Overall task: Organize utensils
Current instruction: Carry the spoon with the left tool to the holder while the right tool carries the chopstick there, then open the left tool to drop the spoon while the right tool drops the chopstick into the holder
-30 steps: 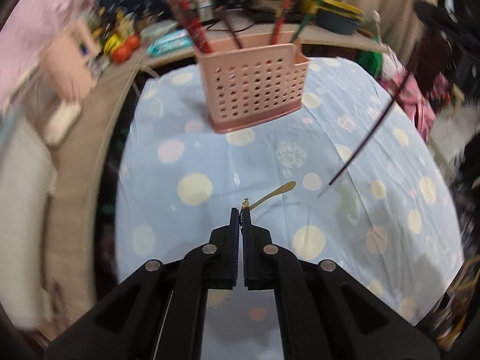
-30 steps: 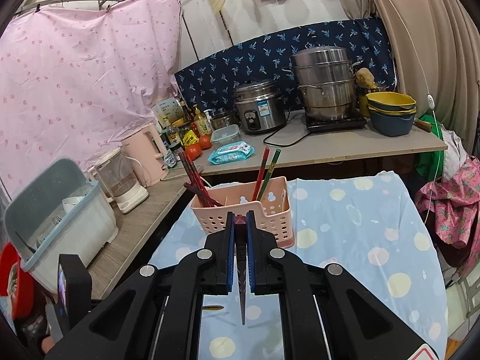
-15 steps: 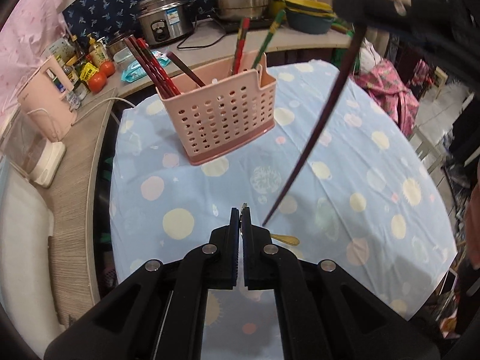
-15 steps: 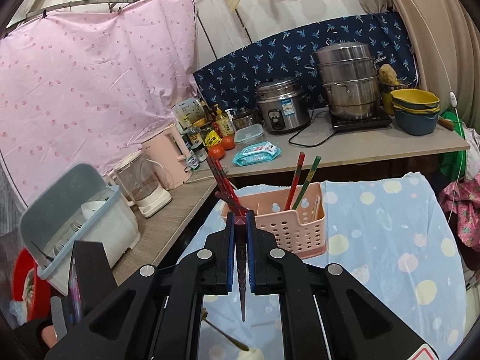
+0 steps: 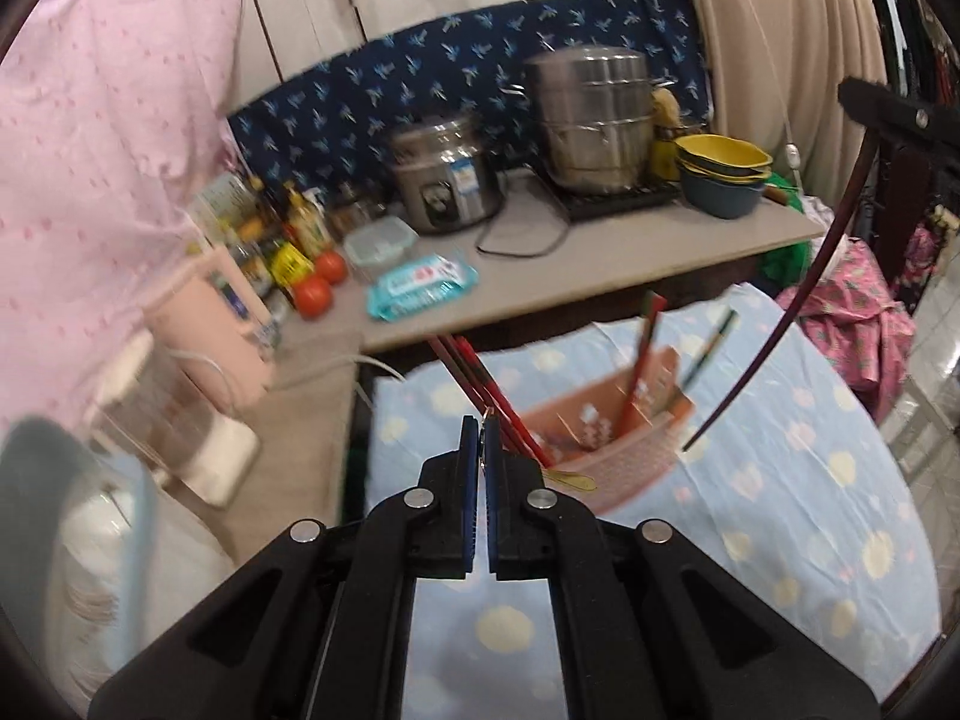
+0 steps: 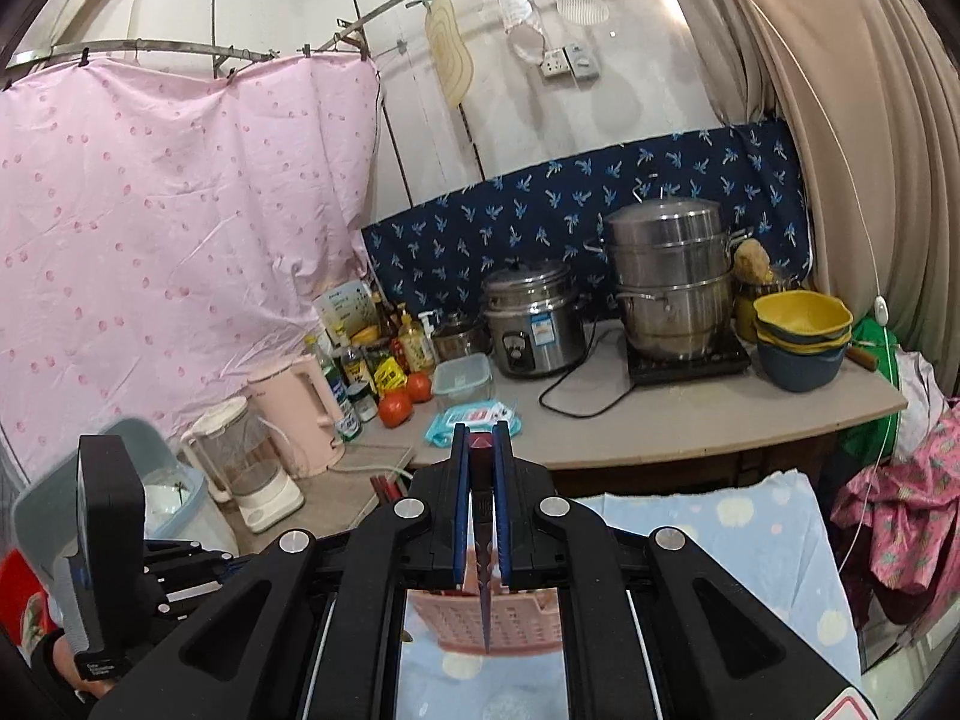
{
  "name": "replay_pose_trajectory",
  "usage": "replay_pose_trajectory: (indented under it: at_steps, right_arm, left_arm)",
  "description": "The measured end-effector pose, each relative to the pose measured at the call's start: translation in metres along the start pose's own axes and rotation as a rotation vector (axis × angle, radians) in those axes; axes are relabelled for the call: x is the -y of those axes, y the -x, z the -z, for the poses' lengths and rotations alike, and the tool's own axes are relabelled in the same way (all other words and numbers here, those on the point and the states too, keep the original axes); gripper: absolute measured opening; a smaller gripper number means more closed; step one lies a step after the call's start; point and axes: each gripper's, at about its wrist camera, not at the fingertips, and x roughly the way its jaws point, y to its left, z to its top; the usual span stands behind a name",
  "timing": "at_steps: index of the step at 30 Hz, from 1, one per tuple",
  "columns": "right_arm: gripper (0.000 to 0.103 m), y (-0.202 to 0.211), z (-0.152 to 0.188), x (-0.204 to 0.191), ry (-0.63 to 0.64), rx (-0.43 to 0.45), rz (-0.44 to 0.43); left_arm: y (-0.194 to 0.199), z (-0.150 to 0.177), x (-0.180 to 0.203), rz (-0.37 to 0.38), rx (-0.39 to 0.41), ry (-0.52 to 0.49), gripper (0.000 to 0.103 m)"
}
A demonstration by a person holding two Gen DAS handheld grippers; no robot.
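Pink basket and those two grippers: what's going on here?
A person is sorting utensils into the pink basket on the dotted tablecloth. The right gripper is shut on a dark chopstick, hanging tip-down over the basket. The left gripper is shut on a gold spoon, held near the basket's front. Several chopsticks already stand inside.

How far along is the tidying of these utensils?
Partly done: several chopsticks already stand in the pink basket. In hand: the right gripper pinches a dark chopstick, and the left gripper a gold spoon. Both still need dropping in.
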Motion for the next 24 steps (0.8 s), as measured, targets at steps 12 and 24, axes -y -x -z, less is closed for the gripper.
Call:
replay_pose_trajectory:
  at_steps: [12, 24]
  right_arm:
    - [0.007, -0.077, -0.025, -0.001, 0.022, -0.021, 0.052]
    - [0.008, -0.125, 0.009, -0.005, 0.043, -0.129, 0.046]
  left_arm:
    - [-0.059, -0.018, 0.0, -0.048, -0.042, -0.022, 0.002]
    - [-0.098, -0.015, 0.001, -0.023, -0.107, 0.036, 0.03]
